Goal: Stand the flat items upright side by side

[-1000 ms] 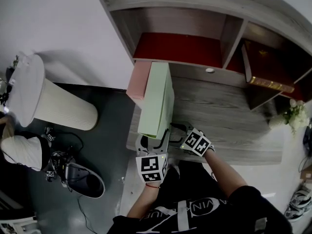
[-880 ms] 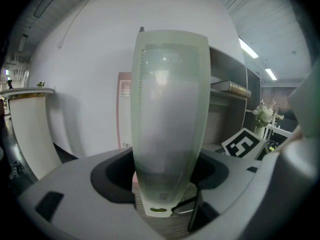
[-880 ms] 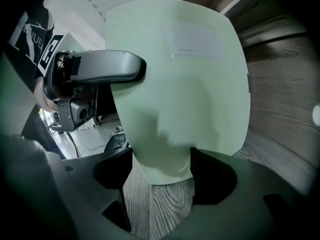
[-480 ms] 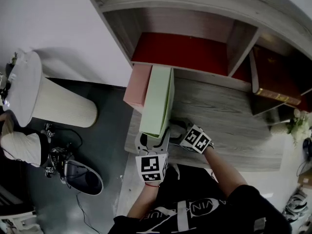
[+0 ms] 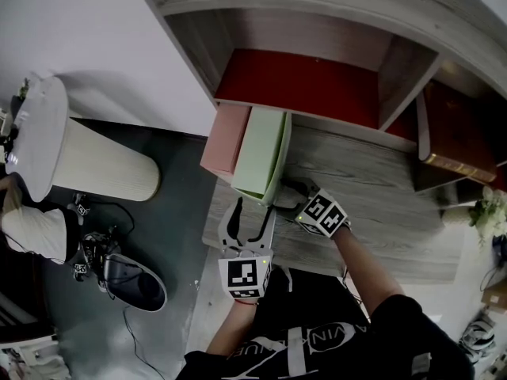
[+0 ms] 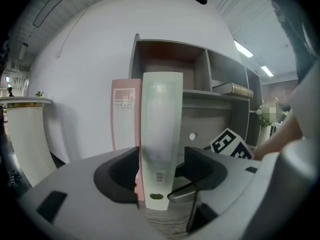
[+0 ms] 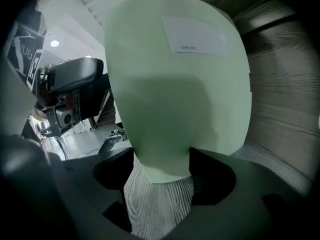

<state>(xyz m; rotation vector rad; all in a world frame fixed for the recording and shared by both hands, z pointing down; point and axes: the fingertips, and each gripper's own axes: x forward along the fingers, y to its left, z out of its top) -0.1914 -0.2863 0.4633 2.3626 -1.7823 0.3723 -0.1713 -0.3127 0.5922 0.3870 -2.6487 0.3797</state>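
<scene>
Back along the bench (image 5: 380,204) slid the folder (image 5: 261,153). The left gripper's (image 5: 253,210) jaws, narrowing yet apart, flanked its spine, and the right gripper's (image 5: 287,192), also apart, faced its side.

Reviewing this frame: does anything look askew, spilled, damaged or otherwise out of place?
Nothing spilled or damaged. The green file box stands upright right beside the pink file box, both straight. The only oddities: the pink one sits at the desk's very left edge, and a red book lies flat in the shelf's right compartment.
</scene>
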